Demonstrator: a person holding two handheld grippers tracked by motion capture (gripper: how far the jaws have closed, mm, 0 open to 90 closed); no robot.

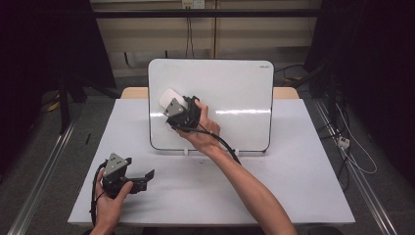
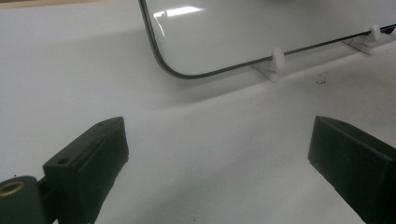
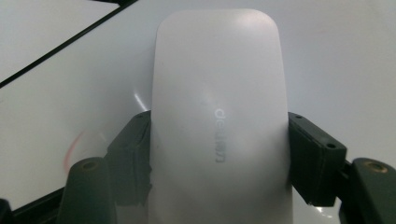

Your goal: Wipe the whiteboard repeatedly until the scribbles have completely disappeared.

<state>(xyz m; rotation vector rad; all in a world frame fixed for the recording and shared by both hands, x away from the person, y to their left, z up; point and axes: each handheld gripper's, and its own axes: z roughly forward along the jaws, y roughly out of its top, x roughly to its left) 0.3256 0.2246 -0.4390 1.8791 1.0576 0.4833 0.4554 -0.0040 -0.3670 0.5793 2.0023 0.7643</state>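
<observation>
Left tongs (image 1: 147, 175) idle wide open over the desk (image 1: 274, 191); right tongs (image 1: 171, 108) clamp the whiteboard eraser (image 3: 219, 121) across its width, long axis running ahead, flat against the whiteboard (image 1: 235, 88).

Eraser (image 1: 168, 96) against whiteboard (image 1: 235, 93), whiteboard upright on table (image 1: 293, 171)

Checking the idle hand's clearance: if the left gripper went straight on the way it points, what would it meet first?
Probably the whiteboard, near its lower corner. The open left gripper faces it across bare white table, with nothing between, though depth is hard to judge.
</observation>
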